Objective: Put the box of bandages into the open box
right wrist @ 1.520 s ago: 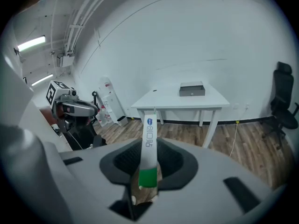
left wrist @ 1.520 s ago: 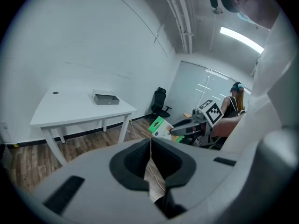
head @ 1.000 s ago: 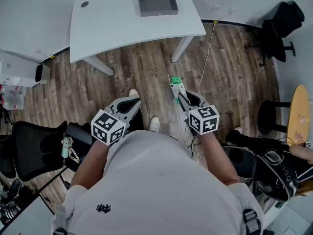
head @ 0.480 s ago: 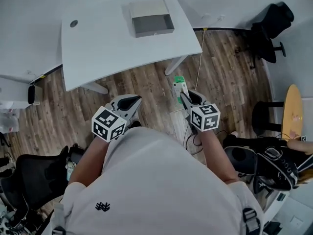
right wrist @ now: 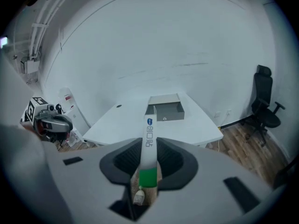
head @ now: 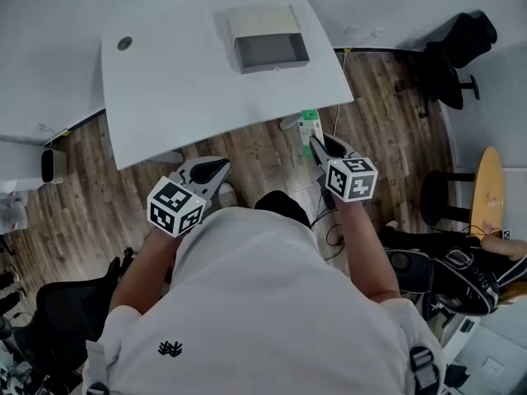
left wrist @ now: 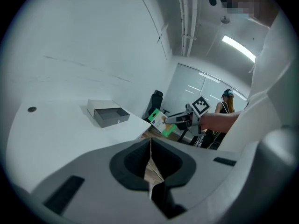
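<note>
My right gripper (head: 314, 141) is shut on the box of bandages (head: 310, 128), a thin white and green box that sticks out ahead of the jaws (right wrist: 149, 149). It hangs just off the front edge of the white table (head: 181, 72). The open box (head: 269, 41), grey with its lid tipped back, sits on the table's far right part; the right gripper view has the open box (right wrist: 165, 109) straight ahead. My left gripper (head: 212, 171) is shut with nothing in it, lower and to the left, over the floor. In the left gripper view the bandage box (left wrist: 161, 122) shows at the right.
A black office chair (head: 457, 52) stands at the right by the wall, and a round stool (head: 445, 200) is nearer. A white cable (head: 338, 130) runs down the wooden floor beside the table leg. Another person (head: 502, 249) sits at the right edge.
I have stepped toward the table: both grippers sit nearer its front edge, and the bandage box has gone up and forward with the right gripper. The grip is unchanged.
</note>
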{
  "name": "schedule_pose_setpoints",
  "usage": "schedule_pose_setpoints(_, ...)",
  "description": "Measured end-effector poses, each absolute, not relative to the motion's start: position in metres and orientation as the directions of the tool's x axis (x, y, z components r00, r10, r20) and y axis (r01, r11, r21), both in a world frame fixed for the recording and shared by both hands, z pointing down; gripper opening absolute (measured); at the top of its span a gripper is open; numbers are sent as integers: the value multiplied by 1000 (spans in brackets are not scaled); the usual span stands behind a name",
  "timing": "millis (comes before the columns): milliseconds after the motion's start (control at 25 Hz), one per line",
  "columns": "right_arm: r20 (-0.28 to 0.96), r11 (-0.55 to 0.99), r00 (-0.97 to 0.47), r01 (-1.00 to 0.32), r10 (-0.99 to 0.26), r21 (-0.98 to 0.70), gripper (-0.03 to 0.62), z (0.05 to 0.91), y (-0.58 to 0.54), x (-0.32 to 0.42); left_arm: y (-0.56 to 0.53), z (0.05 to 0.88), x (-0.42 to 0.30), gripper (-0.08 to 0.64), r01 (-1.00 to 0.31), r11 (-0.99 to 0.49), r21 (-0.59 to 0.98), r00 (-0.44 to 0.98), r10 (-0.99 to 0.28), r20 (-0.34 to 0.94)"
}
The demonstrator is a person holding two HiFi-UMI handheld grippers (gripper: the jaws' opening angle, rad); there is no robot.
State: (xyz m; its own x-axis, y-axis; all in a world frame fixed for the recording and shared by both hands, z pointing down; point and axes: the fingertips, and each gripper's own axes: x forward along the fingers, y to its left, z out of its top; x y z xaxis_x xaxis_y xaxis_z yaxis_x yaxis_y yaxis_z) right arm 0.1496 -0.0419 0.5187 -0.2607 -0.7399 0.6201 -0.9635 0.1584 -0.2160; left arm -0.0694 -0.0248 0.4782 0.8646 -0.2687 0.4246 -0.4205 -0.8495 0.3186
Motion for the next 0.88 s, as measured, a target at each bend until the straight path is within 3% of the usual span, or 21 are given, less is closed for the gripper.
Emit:
schedule_pose_setpoints(400, 594, 202, -296, -954, -748, -221, 91, 512, -131, 151, -63, 476, -77, 12, -479, -818, 320, 847, -334, 414)
schedule_pose_setpoints(880, 587, 322, -406, -914, -701, -246, 91, 524, -260, 166, -140, 463, -67, 12, -651, -703, 286, 743, -513, 430)
